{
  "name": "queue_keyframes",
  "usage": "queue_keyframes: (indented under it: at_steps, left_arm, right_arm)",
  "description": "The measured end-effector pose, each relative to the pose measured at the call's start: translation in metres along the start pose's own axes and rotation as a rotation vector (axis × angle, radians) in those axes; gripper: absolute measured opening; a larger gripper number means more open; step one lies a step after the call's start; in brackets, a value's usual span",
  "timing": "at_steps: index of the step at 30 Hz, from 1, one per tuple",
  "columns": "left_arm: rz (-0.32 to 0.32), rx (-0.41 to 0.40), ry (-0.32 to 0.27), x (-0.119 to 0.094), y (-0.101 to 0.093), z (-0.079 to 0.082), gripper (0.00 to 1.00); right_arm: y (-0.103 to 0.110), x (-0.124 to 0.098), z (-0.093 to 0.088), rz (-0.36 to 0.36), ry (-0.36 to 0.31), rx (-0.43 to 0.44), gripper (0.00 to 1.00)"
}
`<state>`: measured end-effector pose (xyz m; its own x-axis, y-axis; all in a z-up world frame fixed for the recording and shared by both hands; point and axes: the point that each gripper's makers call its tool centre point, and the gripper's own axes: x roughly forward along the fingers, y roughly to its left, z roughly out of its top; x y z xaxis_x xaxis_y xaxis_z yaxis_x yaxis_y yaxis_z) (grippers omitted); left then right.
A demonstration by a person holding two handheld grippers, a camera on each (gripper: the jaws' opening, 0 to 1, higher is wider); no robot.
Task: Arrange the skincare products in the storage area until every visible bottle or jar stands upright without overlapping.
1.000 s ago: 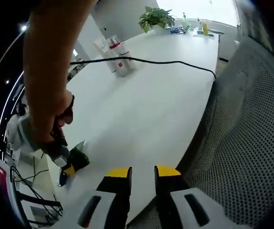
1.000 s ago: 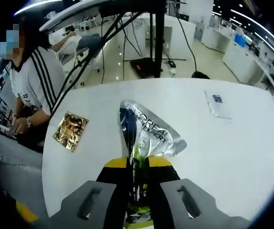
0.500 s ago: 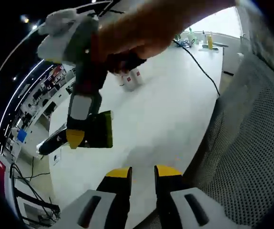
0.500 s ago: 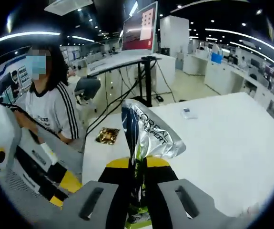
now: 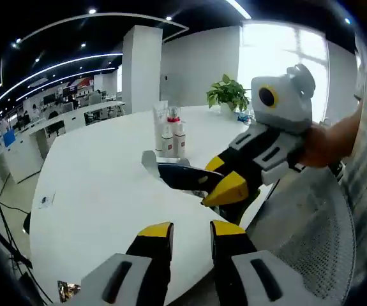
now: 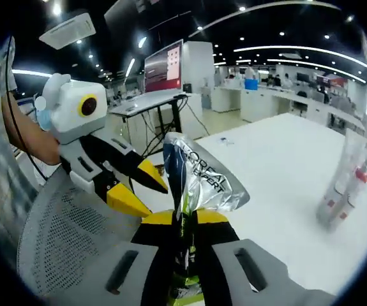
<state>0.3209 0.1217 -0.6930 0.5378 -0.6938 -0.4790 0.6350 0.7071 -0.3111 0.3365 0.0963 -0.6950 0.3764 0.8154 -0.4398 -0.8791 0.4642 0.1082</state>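
We have just lifted our right gripper (image 6: 184, 220), squeezed tight on the shiny packet (image 6: 199, 178), up off the white table (image 5: 100, 191) toward the bottles (image 5: 172, 136), while our left gripper (image 5: 191, 231) holds nothing, fingers slightly apart.

open office | white table (image 5: 100, 191) | bright window (image 5: 279, 64) | mesh chair (image 6: 62, 236)
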Motion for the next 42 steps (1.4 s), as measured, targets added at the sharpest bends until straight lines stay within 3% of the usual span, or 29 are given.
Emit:
queue_keyframes:
  at_steps: [1,2,4,8,10,12,15,19,24,29,35,39,42]
  left_arm:
    - [-0.018,-0.109,-0.033,-0.001,-0.001,0.007,0.30]
    - [-0.035,-0.153,-0.045,0.000,-0.002,0.009,0.36]
    - [-0.028,-0.187,-0.080,-0.002,0.000,0.014,0.40]
    - [-0.132,-0.342,-0.142,-0.003,-0.012,0.027,0.44]
    - [-0.137,-0.359,-0.146,-0.002,-0.009,0.024,0.43]
    - [-0.131,-0.370,-0.116,-0.002,-0.006,0.018,0.39]
    - [-0.123,-0.403,-0.097,-0.003,-0.003,0.014,0.26]
    - [-0.113,-0.394,-0.092,-0.004,-0.004,0.013,0.22]
    - [-0.127,-0.427,-0.100,-0.006,-0.003,0.016,0.17]
    - [-0.145,-0.449,-0.112,-0.008,-0.004,0.018,0.14]
    - [-0.165,-0.449,-0.121,-0.009,-0.007,0.021,0.12]
    - [-0.189,-0.468,-0.160,-0.014,-0.006,0.027,0.12]
    - [-0.213,-0.470,-0.181,-0.018,-0.009,0.031,0.11]
  right_arm:
    - [0.001,-0.001,0.000,-0.006,-0.006,0.007,0.08]
    - [0.004,0.000,0.000,-0.004,-0.012,0.007,0.08]
    - [0.008,0.001,0.000,-0.008,-0.023,-0.006,0.08]
    - [0.018,0.006,-0.005,0.023,0.000,-0.037,0.08]
    - [0.020,0.006,0.002,0.035,-0.032,-0.054,0.08]
    - [0.028,0.007,0.001,0.062,-0.019,-0.034,0.08]
    - [0.037,0.007,-0.002,0.064,0.018,-0.194,0.09]
    - [0.033,0.013,-0.005,0.036,0.037,-0.240,0.09]
    - [0.034,0.013,-0.004,0.052,0.020,-0.219,0.11]
    - [0.035,0.014,-0.002,0.070,0.001,-0.162,0.18]
    - [0.035,0.013,-0.002,0.110,-0.026,0.004,0.30]
    - [0.025,0.008,0.000,0.121,-0.071,0.203,0.47]
    - [0.025,0.003,0.002,0.199,-0.097,0.320,0.54]
